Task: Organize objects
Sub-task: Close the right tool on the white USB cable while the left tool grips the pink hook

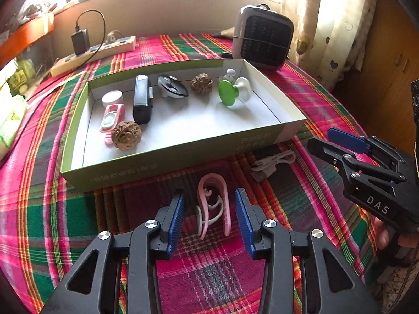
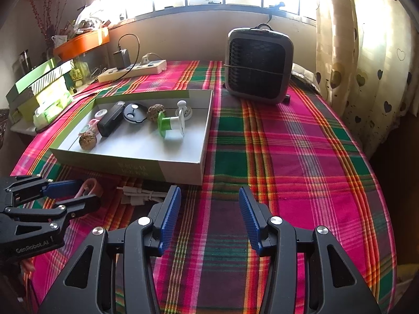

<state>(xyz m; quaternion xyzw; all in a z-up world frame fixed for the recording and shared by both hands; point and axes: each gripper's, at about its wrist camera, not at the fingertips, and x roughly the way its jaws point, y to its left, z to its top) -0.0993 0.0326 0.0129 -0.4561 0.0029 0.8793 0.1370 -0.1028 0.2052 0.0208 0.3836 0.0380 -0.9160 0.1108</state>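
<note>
A pink and white clip [image 1: 213, 204] lies on the plaid cloth in front of a shallow green-and-white box [image 1: 167, 154]. My left gripper [image 1: 209, 198] is open with its blue pads on either side of the clip, not closed on it; it also shows in the right wrist view [image 2: 78, 191]. The box holds two walnuts [image 1: 126, 135], a black device [image 1: 142, 99], a green and white spool [image 1: 233, 91] and other small items. A white USB cable [image 1: 272, 163] lies right of the clip. My right gripper [image 2: 209, 201] is open and empty above bare cloth.
A grey heater [image 2: 258, 65] stands behind the box at the back. A power strip [image 2: 133, 70] with a black adapter lies at the back left. Green boxes [image 2: 42, 89] stack at the table's left edge. A curtain [image 2: 366, 52] hangs to the right.
</note>
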